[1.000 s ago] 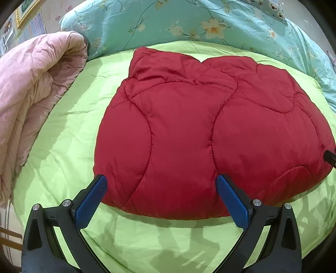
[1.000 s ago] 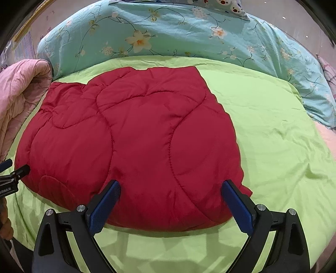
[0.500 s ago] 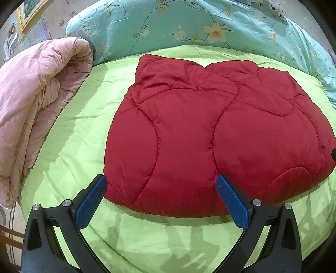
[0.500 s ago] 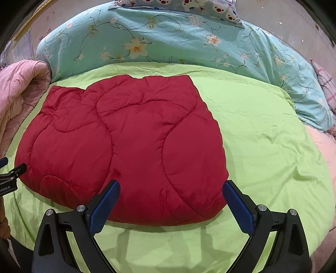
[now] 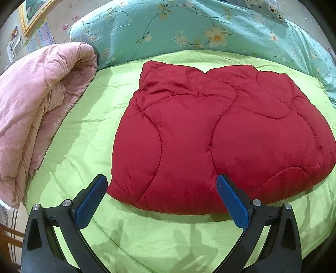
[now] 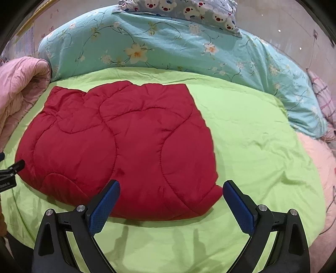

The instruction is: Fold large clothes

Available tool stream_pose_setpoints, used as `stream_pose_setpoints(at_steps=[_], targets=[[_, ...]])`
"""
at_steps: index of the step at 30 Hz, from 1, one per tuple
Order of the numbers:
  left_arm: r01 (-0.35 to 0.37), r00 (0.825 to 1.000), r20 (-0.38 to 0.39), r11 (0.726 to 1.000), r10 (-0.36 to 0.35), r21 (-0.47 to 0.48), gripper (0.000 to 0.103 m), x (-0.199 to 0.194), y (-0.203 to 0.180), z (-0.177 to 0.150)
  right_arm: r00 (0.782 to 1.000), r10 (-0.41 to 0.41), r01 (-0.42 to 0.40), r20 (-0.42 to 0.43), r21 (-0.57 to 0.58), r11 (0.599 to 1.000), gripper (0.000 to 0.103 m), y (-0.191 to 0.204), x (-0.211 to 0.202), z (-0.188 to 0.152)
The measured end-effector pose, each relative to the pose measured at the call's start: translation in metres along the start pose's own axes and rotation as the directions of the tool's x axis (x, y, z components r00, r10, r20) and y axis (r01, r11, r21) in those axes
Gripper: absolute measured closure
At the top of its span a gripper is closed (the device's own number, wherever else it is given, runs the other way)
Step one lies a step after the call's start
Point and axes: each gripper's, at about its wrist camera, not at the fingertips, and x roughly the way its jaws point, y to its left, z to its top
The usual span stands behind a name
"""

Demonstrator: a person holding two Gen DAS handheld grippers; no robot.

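Note:
A red quilted padded garment (image 5: pixel 210 136) lies folded in a compact bundle on the lime green bed sheet (image 5: pixel 79 134). It also shows in the right wrist view (image 6: pixel 121 147). My left gripper (image 5: pixel 161 199) is open and empty, held above the garment's near left edge. My right gripper (image 6: pixel 171 201) is open and empty, above the garment's near right corner. The tip of the left gripper shows at the left edge of the right wrist view (image 6: pixel 12 170).
A rolled pink quilt (image 5: pixel 35 113) lies along the bed's left side. A teal floral duvet (image 5: pixel 189 31) lies across the back, with a bear-print pillow (image 6: pixel 189 10) on it. Pink bedding (image 6: pixel 319 168) lies at the right. Green sheet (image 6: pixel 252 136) extends right of the garment.
Both grippers have pulled back and up from the garment, so it looks smaller and farther. Both stayed open. The garment has not moved.

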Motion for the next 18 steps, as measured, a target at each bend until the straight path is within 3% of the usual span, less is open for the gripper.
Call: stream_pose_setpoints(at_steps=[18], targets=[[-0.042, 0.998, 0.036, 0.999, 0.041, 0.017, 0.000, -0.020, -0.004, -0.002, 0.998, -0.052, 0.054, 0.048, -0.050, 0.997, 0.004, 0.010, -0.021, -0.001]])
